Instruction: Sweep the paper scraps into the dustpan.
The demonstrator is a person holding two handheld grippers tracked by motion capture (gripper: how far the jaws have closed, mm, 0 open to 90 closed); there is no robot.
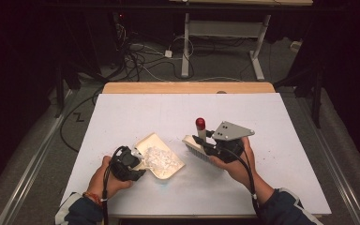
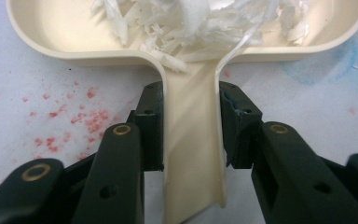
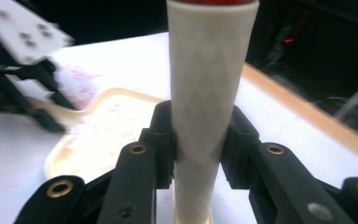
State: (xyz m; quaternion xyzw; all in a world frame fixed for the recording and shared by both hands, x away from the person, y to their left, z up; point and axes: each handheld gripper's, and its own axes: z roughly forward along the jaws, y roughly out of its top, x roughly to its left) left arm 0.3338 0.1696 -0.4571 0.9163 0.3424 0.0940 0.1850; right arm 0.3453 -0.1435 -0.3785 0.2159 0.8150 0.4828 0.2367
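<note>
A cream dustpan [image 1: 151, 139] lies on the white table, left of centre, with a heap of white shreds [image 1: 161, 158] in it. My left gripper [image 1: 138, 164] is shut on the pan's handle [image 2: 193, 154], one jaw on each side; the shreds [image 2: 191, 23] lie just past the handle's root. My right gripper [image 1: 205, 140] is shut on the cream handle [image 3: 209, 93] of a hand brush, whose red end [image 1: 200, 123] points up. The brush head [image 1: 194, 145] sits low over the table, just right of the pan. The dustpan [image 3: 116, 126] and the left gripper [image 3: 51, 116] appear blurred in the right gripper view.
Red specks [image 2: 88, 116] and a faint blue smudge [image 2: 317, 70] mark the white table sheet [image 1: 272, 126]. A wooden edge [image 1: 187, 87] runs along the far side. Beyond it are floor cables [image 1: 140, 61] and a desk's white legs [image 1: 186, 47].
</note>
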